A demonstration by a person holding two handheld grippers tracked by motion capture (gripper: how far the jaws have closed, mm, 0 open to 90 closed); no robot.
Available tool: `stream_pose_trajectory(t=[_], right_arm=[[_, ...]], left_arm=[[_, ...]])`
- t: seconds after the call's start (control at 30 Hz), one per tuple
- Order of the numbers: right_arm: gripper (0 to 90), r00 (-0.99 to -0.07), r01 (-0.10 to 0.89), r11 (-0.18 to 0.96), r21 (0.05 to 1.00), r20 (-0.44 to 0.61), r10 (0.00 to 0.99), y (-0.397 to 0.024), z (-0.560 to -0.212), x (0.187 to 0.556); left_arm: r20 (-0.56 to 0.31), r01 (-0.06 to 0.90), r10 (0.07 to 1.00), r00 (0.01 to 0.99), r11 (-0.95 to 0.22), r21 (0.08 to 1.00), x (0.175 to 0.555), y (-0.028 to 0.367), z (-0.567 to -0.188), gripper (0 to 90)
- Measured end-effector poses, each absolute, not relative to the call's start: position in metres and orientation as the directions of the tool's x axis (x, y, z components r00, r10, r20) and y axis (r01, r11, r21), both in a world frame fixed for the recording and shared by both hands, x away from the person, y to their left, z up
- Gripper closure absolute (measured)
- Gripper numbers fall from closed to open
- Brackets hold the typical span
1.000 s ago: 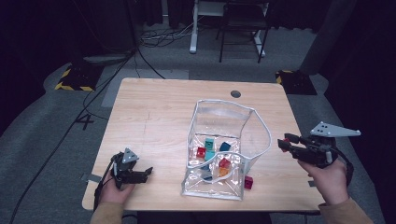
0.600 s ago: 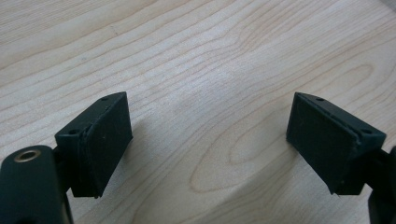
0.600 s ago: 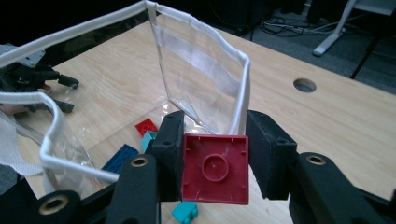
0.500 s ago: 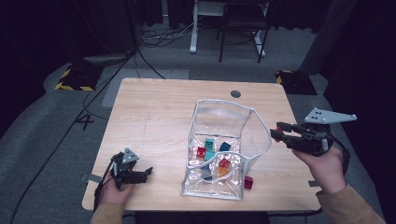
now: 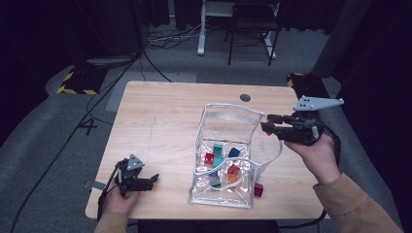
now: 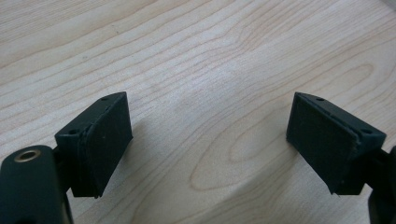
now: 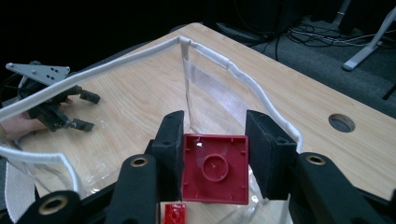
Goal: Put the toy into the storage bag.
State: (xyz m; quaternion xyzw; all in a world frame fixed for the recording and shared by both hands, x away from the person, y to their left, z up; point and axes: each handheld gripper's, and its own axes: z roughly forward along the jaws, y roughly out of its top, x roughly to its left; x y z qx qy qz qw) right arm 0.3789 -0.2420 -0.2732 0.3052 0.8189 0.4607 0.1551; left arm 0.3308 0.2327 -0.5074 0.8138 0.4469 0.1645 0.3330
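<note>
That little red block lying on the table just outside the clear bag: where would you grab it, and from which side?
Come straight down from above and pinch the loose red block across two opposite flat sides. It lies on the table close against the clear bag, so I'd set the jaws along the bag's wall, not across it. The right gripper grips its own block by flat sides.

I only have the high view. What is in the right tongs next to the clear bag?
Observer: A red square plastic block, clamped between the two pads of the right tongs.
Operator: Which way does it face?
Observer: Its hollow underside, with a round tube at the middle, faces the camera of the right gripper view.
Operator: And the left tongs?
Observer: The left tongs are wide open over the bare light wooden table, with nothing between them.
</note>
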Motion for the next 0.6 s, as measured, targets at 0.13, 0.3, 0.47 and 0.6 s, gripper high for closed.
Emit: stream_pose_trajectory(t=[0.13,0.3,0.47,0.6], right_arm=[[58.6,-0.770,0.359,0.395,0.846,0.029,0.637,-0.231,-0.272,0.387],[58.6,-0.772,0.359,0.400,0.844,0.027,0.635,-0.221,-0.271,0.394],[58.6,-0.773,0.364,0.410,0.836,0.025,0.634,-0.206,-0.273,0.407],[58.5,-0.776,0.370,0.419,0.829,0.028,0.630,-0.193,-0.276,0.415]], left_arm=[[-0.030,0.618,0.837,0.547,-0.379,0.689,0.331,0.233,-0.507,14.4],[-0.032,0.618,0.838,0.544,-0.375,0.691,0.331,0.232,-0.508,14.3],[-0.027,0.616,0.837,0.546,-0.379,0.691,0.332,0.233,-0.508,14.3],[-0.029,0.617,0.838,0.545,-0.377,0.691,0.332,0.233,-0.508,14.3]])
